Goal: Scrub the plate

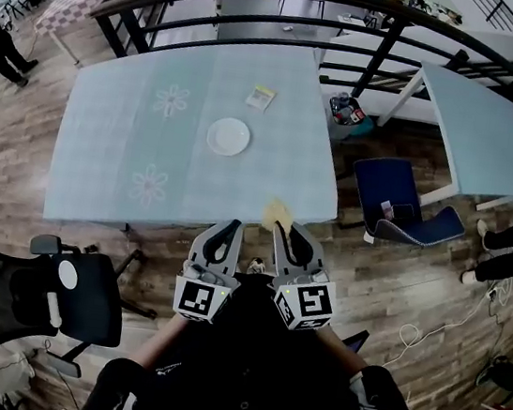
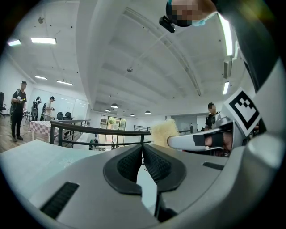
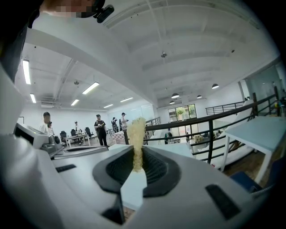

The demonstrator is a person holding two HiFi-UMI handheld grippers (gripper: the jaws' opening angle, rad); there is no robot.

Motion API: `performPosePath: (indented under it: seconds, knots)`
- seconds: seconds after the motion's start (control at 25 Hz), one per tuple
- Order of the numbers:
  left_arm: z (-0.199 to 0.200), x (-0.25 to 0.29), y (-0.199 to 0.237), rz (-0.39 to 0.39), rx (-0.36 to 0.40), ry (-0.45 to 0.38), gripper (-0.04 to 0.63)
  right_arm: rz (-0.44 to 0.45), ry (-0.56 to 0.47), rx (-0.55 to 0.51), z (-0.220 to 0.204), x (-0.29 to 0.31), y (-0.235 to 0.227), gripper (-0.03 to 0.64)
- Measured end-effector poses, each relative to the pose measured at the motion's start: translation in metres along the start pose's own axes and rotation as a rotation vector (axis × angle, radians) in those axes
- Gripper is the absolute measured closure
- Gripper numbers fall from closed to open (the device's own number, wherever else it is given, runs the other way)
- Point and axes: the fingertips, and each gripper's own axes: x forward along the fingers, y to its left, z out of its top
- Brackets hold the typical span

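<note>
**A:** Where does the scrubbing stand?

**B:** By my reading, it hasn't begun. The white plate (image 1: 228, 136) lies alone near the middle of the pale blue surface (image 1: 120, 161), nothing touching it.

**A:** And the tongs?

**B:** Both are held well short of the plate, on the person's side of it and past the near edge of the surface, close against the body. The right tongs (image 1: 286, 228) are clenched on a thin yellow scrubbing pad (image 3: 136, 134). The right gripper view shows the pad pinched edge-on between the ribbed pads, standing up past the tips. The left tongs (image 2: 143, 150) are closed with nothing between them, their ribbed faces nearly meeting.

**A:** Anything else near the plate?

**B:** A small packet (image 1: 260, 98) lies beyond the plate on its far right side, apart from it. I can't read what it is.

**A:** So what's left?

**B:** Practically all of it, I'd judge. The pad has to be carried forward to the plate and rubbed over its face, and the free left tongs would likely steady the rim. The tool is in hand, and that's the only part done.
</note>
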Motion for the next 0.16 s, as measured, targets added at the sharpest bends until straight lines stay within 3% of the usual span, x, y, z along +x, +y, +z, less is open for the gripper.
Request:
performPosePath:
  seconds: [0.16]
  knots:
    - [-0.0040, 0.0029, -0.0035, -0.013, -0.007, 0.006, 0.574, -0.017, 0.004, 0.002, -0.0017, -0.0022, -0.0052, 0.563]
